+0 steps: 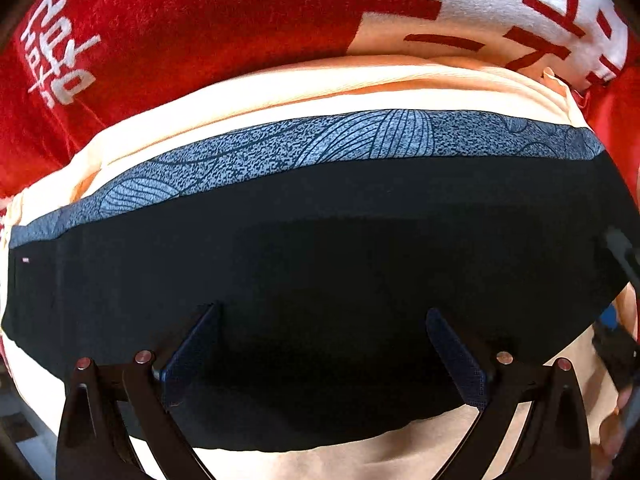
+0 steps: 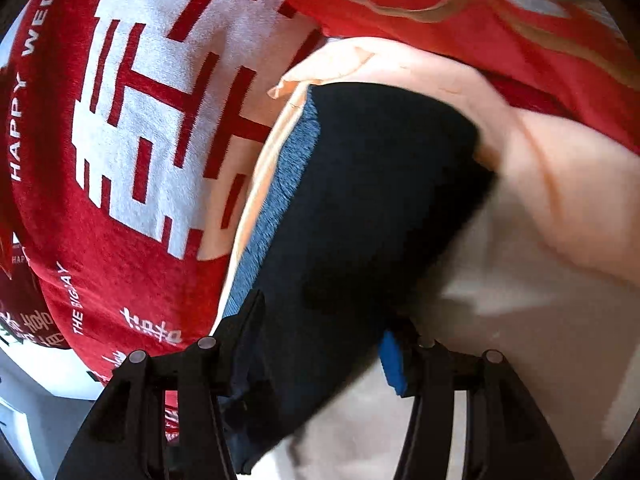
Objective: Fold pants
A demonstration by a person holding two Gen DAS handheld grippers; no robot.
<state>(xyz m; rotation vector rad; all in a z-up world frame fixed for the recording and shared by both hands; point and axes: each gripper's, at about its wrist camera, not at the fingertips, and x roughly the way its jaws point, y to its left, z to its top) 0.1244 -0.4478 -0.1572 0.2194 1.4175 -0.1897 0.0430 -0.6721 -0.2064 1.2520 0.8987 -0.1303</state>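
The pants point(image 1: 320, 232) are black with a speckled grey-blue band point(image 1: 360, 140) along the far edge, and they lie flat in a folded slab. My left gripper point(image 1: 323, 312) points straight down over their near half, jaws wide apart and holding nothing. In the right wrist view the pants point(image 2: 380, 180) run diagonally toward the camera, the band point(image 2: 280, 200) on their left side. My right gripper point(image 2: 324, 316) straddles their near end, with cloth lying between the fingers. The blue right pad point(image 2: 392, 360) sits at the cloth's edge, and I see no pinch.
Under the pants lies a peach-coloured fabric point(image 1: 320, 84) point(image 2: 560, 200) with soft creases. Both rest on a red blanket point(image 1: 180, 20) point(image 2: 60, 280) with large white lettering. A dark gripper part point(image 1: 618, 252) and a hand point(image 1: 624, 404) show at the right edge.
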